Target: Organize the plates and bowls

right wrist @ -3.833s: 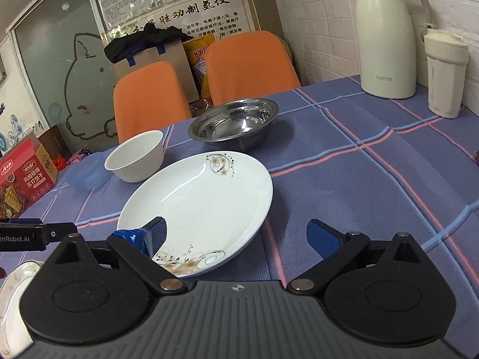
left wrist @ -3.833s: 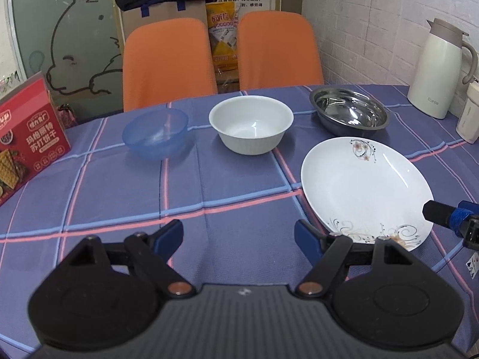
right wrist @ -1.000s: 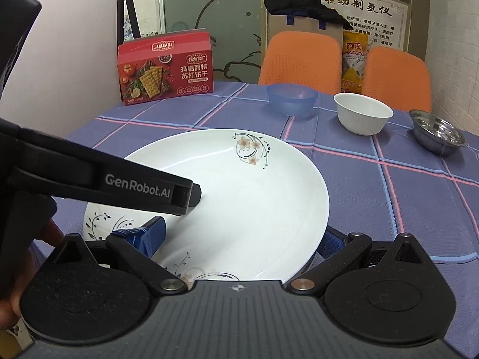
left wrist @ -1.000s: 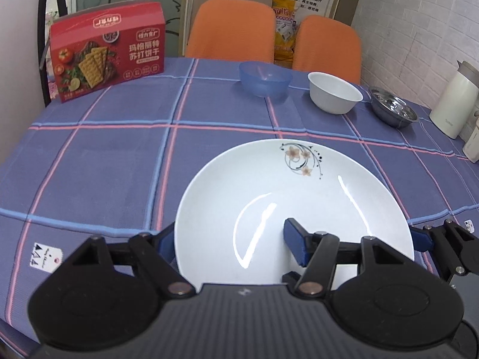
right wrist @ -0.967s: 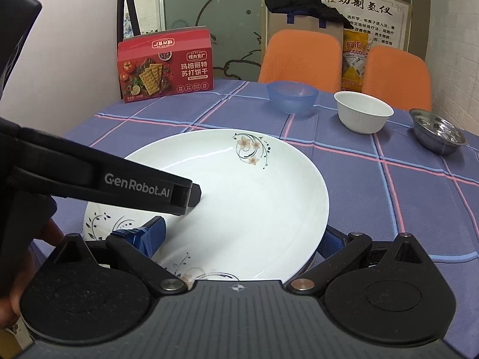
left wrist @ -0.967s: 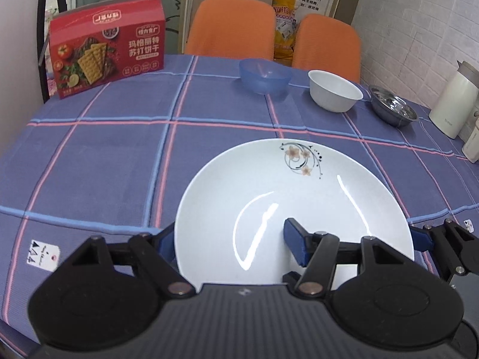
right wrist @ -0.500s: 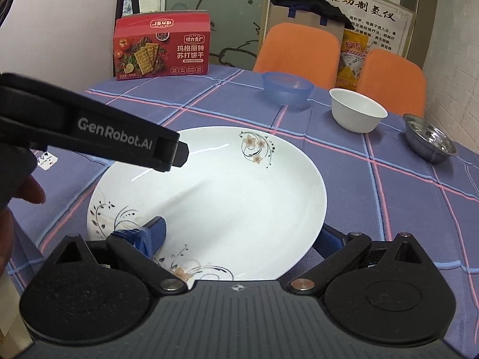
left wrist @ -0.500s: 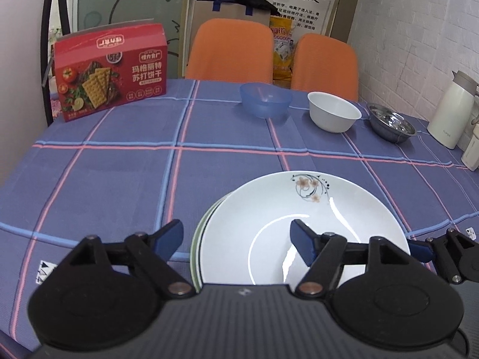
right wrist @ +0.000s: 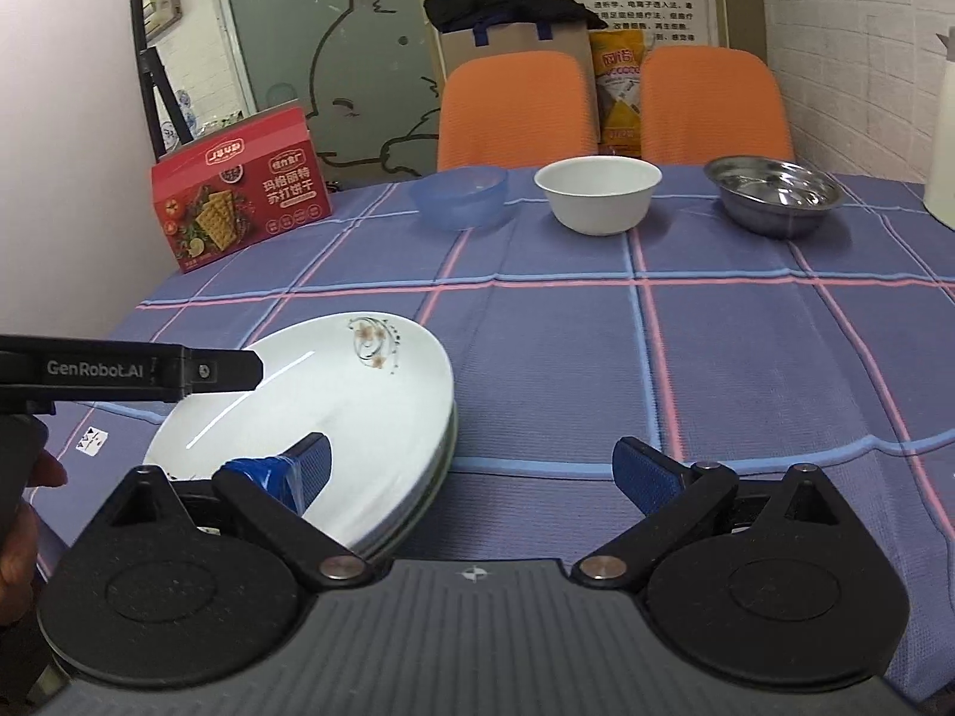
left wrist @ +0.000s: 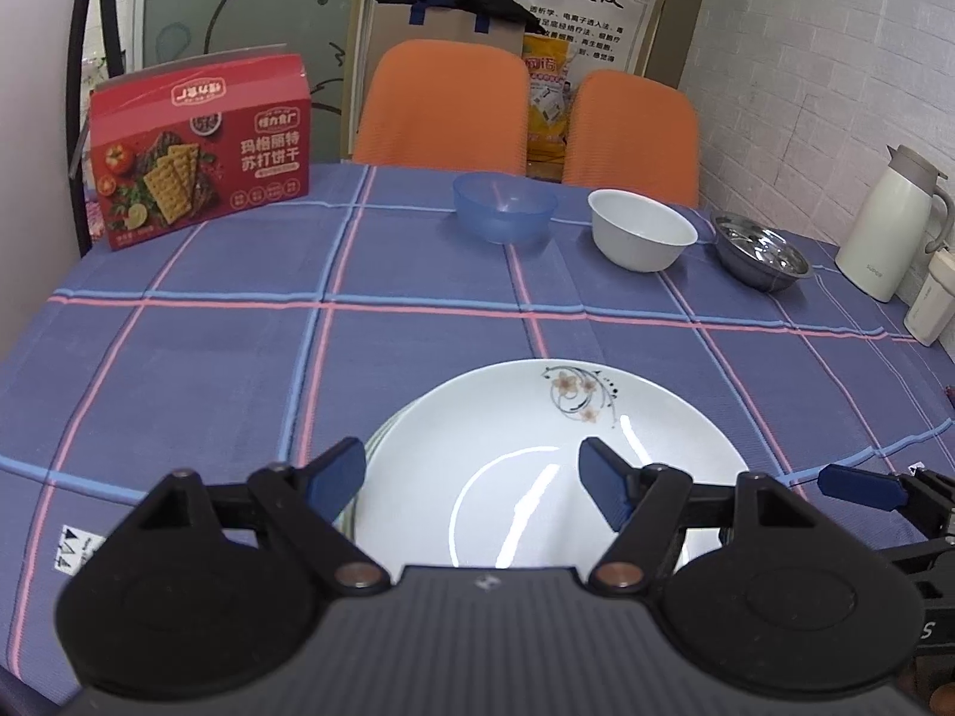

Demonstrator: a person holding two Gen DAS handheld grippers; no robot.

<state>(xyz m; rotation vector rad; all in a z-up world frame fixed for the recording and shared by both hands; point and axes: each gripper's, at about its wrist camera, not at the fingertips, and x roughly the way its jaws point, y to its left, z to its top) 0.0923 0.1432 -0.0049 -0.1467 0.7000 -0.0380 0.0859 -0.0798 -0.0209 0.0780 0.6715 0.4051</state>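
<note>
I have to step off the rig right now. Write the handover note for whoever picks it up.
Left gripper: open, holding nothing, hovering over the near edge of the plate stack.
Right gripper: open, holding nothing, beside the stack's right edge.
Flowered white plate sits on top of other plates at the near side of the table; the count beneath is unclear.
Blue bowl, white bowl and steel bowl stand apart in a row at the far side.
Done: plates stacked.
Left: probably nest the three bowls.
</note>
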